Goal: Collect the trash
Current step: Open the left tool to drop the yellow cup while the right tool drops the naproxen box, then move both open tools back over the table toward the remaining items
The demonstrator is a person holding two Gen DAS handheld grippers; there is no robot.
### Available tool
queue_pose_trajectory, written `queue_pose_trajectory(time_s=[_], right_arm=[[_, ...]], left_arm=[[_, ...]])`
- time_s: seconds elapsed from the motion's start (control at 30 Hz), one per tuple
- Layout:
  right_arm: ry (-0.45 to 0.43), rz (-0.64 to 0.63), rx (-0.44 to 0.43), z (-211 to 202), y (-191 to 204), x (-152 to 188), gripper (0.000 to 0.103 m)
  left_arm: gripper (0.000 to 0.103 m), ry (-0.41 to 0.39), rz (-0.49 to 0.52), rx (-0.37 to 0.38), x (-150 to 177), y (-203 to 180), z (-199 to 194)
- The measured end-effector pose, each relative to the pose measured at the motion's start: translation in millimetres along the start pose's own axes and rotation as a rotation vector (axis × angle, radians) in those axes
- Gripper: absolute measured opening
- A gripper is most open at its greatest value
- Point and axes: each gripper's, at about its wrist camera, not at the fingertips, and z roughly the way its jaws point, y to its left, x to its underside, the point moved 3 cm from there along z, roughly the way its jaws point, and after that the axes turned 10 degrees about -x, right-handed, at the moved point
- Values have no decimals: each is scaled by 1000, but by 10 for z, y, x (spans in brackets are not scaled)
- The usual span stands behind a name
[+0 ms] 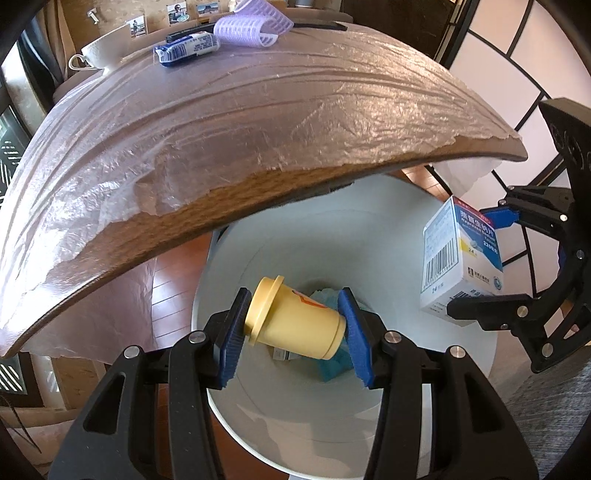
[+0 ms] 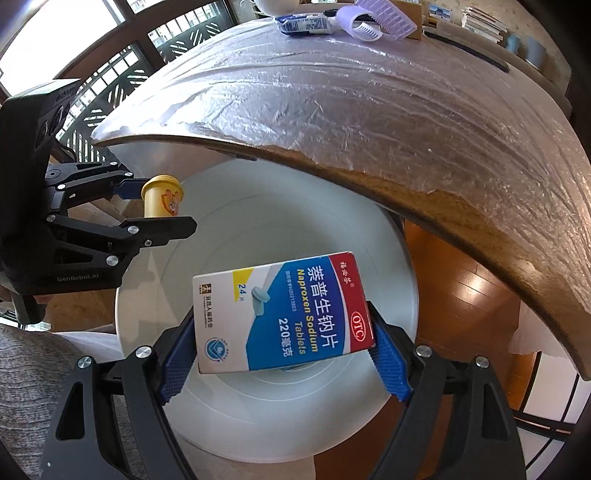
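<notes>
Yellow cup: a small yellow plastic cup with a lid [image 1: 295, 325] is clamped end to end between the blue pads of the left gripper [image 1: 293, 332], lid against one pad, base against the other.
Cup's long axis: lying roughly sideways, running pad to pad, lid end tilted a little upward.
Cup's place: directly above the mouth of the white round plastic trash bin [image 1: 461, 354], with blue crumpled scraps [image 1: 332, 369] visible at the bottom below it.
Medicine box: a white, blue and red cardboard tablet box [image 2: 284, 314] is gripped across its width by the right gripper [image 2: 284, 347], printed face up towards the camera.
Box's place: also over the bin's opening, near its middle in the right wrist view.
Nearer hand: both are over the bin; the left one appears deeper in over the centre, so I judge the cup is placed to drop first.
Coming move: loosening either grip should let its item fall straight in, since nothing lies between item and bin.
Risk: the brown wooden table under wrinkled clear film [image 1: 258, 129] overhangs part of the bin, close above both grippers.
Left on the table: a blue-and-white wrapped packet [image 1: 188, 47] beside lilac plastic hair rollers [image 1: 255, 26], and a white ceramic teacup [image 1: 103, 50], all well apart from the bin.
</notes>
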Motion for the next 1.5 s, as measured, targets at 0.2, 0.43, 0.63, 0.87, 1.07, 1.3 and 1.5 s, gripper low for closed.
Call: queue_pose_trajectory(time_s=[0.2,0.43,0.63,0.87,1.07,1.3,1.5], right_arm=[[13,-12,11,81,19,6,81],[23,-5,12,160,24,19,81],[25,2,16,207,-19,25,81],[32,6,20,254,-25,37,81],[35,22,11,255,-45,25,83],[13,50,19,168,-117,-1,83],[-40,59,18,-94,-176,-1,96]], left_arm=[[50,20,18,-7,82,-45,112],[50,42,32,-11,168,-91,234],[50,59,42,-13,222,-118,338],[50,76,50,-19,323,-161,410],[79,56,45,-4,263,-179,373],[83,59,28,5,219,-105,325],[83,35,26,4,149,-14,143]])
